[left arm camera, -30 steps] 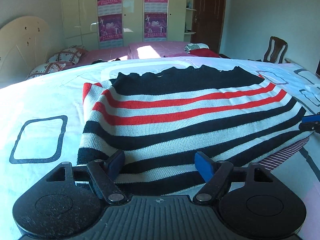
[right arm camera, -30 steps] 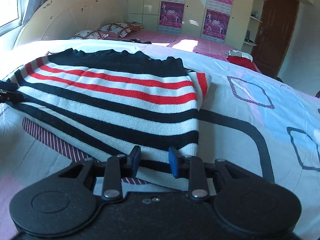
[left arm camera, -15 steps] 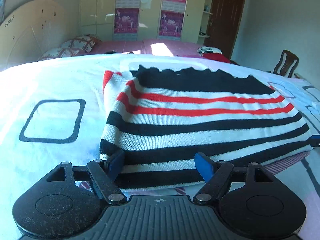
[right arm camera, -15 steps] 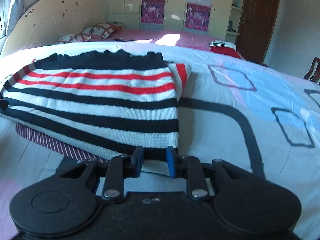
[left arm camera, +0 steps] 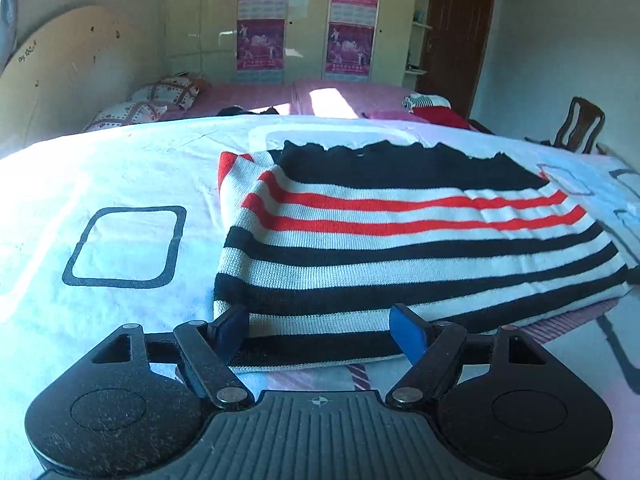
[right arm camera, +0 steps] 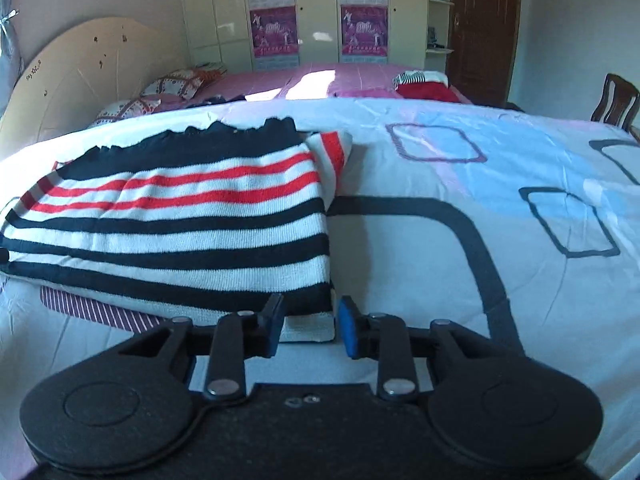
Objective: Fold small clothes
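Note:
A folded knit sweater point(left arm camera: 400, 240) with black, white and red stripes lies flat on the bed; it also shows in the right wrist view point(right arm camera: 180, 224). My left gripper point(left arm camera: 320, 332) is open, its blue pads astride the sweater's near left hem. My right gripper point(right arm camera: 308, 328) is open, its pads either side of the sweater's near right corner, not clamping it.
The bed sheet point(right arm camera: 460, 240) is white with black and purple square outlines. A purple striped patch point(right arm camera: 92, 308) shows beneath the sweater's near edge. A second bed with pillows point(left arm camera: 160, 96), a wardrobe and a wooden chair point(left arm camera: 580, 124) stand behind.
Both grippers have pulled back toward the near edge, and the sweater has settled flat. The right gripper's jaws have opened off the sweater's corner. The left gripper stays open.

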{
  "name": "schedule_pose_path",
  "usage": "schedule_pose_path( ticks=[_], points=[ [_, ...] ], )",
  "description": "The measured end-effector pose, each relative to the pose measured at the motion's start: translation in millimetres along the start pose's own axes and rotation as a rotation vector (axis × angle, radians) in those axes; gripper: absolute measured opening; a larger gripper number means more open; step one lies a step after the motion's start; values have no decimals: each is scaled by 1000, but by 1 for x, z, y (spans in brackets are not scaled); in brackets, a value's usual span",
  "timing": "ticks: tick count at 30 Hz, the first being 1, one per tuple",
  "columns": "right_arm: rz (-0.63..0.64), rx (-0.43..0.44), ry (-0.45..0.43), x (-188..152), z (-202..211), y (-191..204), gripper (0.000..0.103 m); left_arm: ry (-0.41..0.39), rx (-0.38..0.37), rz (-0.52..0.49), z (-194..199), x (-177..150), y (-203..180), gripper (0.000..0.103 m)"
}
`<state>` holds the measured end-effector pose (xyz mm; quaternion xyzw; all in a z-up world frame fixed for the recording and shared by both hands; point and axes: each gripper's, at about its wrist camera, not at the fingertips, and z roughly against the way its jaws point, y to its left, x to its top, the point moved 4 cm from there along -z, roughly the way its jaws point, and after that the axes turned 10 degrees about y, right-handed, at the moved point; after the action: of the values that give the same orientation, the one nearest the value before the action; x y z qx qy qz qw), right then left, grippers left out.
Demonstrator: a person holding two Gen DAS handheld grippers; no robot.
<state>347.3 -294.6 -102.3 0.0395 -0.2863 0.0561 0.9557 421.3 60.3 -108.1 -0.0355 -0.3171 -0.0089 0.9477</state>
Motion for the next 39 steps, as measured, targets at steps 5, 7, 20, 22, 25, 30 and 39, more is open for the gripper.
schedule_pose_path(
  ticks=[5, 7, 20, 22, 25, 30, 39],
  points=[
    [-3, 5, -54, -2, 14, 0, 28, 27, -29, 101, 9, -16, 7, 77],
    [4, 0, -73, 3, 16, 4, 28, 44, -46, 153, 5, -23, 12, 77],
    [4, -19, -33, -7, 17, 26, 32, 73, -105, 322, 2, -39, 19, 77],
    [3, 0, -67, -7, 25, 32, 32, 64, -145, 379, 6, -42, 21, 77],
    [-14, 24, -118, -3, 33, 41, 32, 54, -191, 449, 9, -44, 21, 77],
    [-32, 60, -152, 10, 36, 54, 38, 9, -321, 587, 10, -46, 23, 77],
    [-18, 88, -153, 16, 31, 67, 38, -60, -573, 970, -22, -72, 38, 76]
  ],
)
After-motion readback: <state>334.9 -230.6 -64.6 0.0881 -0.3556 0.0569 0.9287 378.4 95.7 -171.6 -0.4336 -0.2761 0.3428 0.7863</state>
